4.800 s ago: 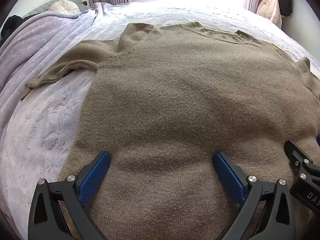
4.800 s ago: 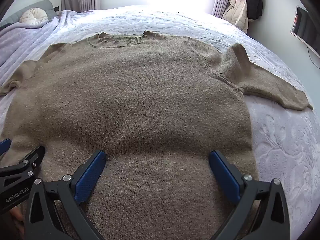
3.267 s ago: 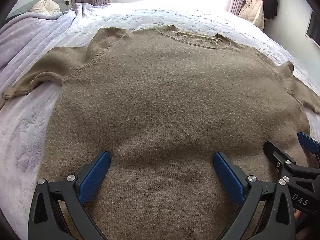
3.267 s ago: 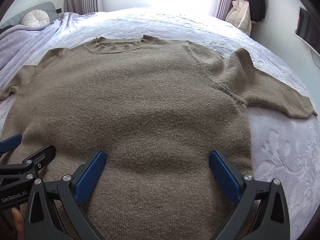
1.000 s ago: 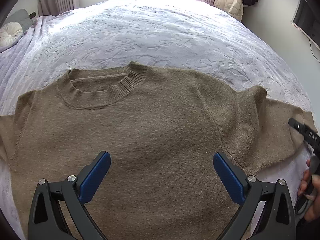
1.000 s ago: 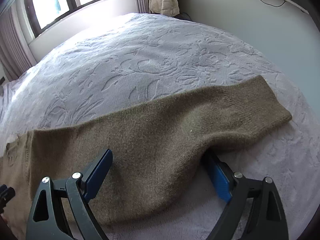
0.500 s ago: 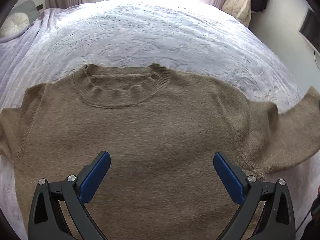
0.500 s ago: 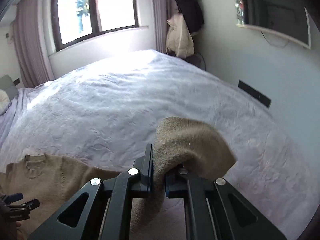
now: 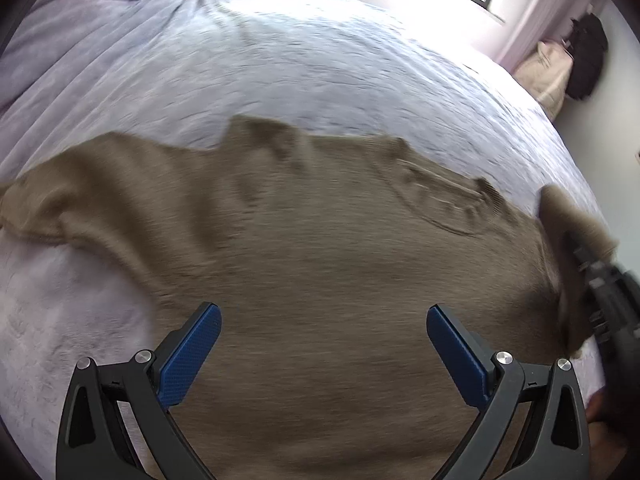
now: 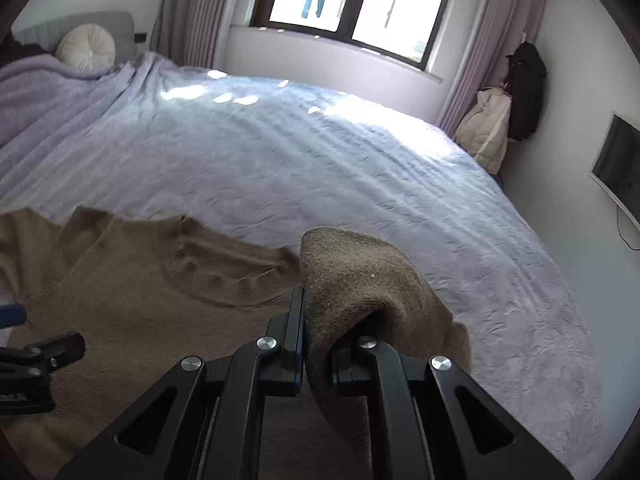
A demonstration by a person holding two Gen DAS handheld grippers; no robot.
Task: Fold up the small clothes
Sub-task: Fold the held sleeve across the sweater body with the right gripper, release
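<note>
The brown sweater (image 9: 320, 264) lies flat on the bed (image 10: 320, 152). The right gripper (image 10: 316, 344) pinches its right sleeve (image 10: 360, 280) and holds it up over the sweater. The left gripper (image 9: 320, 344) is wide apart above the sweater, holding nothing.

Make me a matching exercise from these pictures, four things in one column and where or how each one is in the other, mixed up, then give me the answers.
Column one:
1. right tongs
2. left tongs
3. round cushion
4. black coat

Column two:
A. hanging by the curtain in the far right corner
B. open above the body of the brown sweater
C. at the head of the bed, far left
D. shut on the sweater's sleeve

Pairs: 1-D, 2-B, 3-C, 4-A
</note>
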